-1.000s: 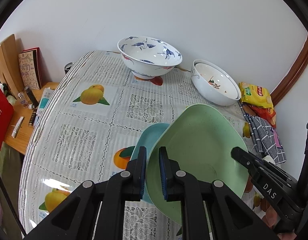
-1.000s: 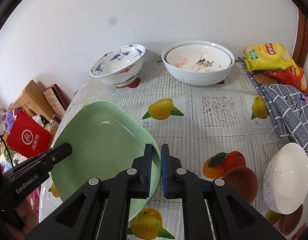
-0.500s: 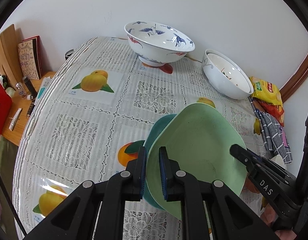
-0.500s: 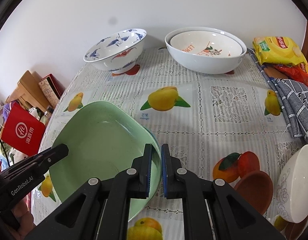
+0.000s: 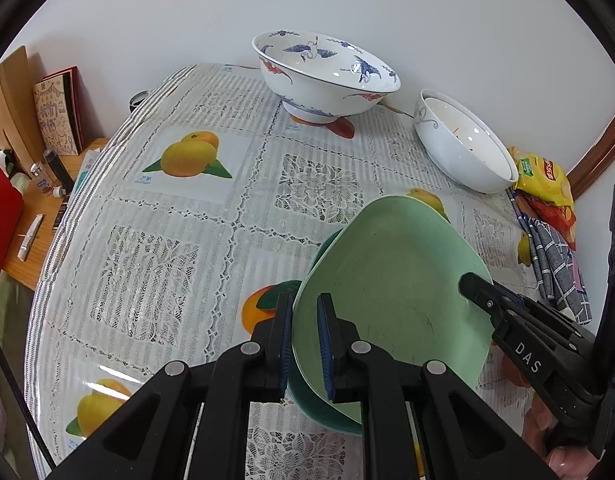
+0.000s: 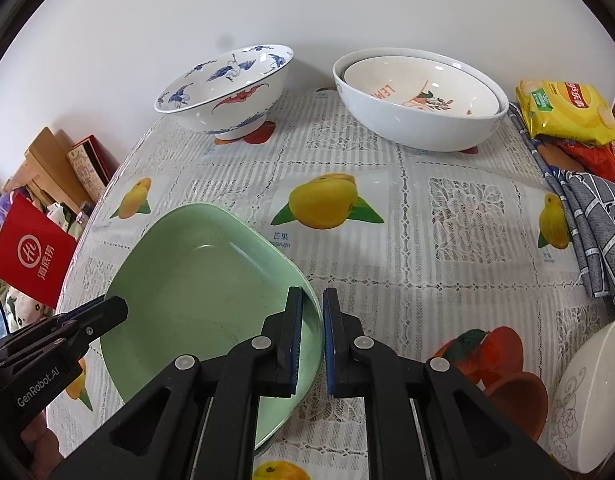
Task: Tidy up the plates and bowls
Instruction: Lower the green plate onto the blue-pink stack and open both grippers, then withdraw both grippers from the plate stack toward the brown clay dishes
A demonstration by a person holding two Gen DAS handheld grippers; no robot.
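Both tools grip one pale green, matte, rounded-square plate (image 5: 391,280), one on each side. The left gripper (image 5: 304,344) is clenched on the plate's near rim; the right gripper (image 6: 312,336) pinches the opposite rim.

Green plate sits tilted over a darker teal plate (image 5: 327,408) of like shape; teal edge shows beneath and to the side. Whether the two touch all round: cannot tell.

Step in hand, by my reading: nesting green plate onto teal one. Next move likely calls for levelling the plate, seating it square, then letting both grips go.

Landmark: the green plate. Under it, a glossy plastic tablecloth (image 6: 387,280) with lace pattern and printed mangoes. Beside it toward the right gripper's side, a small brown bowl (image 6: 515,396) and a white bowl (image 6: 583,396) with grey floral line, tipped on its side.

Beyond the plate, well apart: a footed porcelain bowl with blue cranes and red bats (image 6: 227,88), glazed, upright. Next to that, two white glazed bowls nested (image 6: 419,100), the inner one printed. Past those, a yellow snack bag (image 6: 567,110) and a grey checked cloth (image 6: 599,216).
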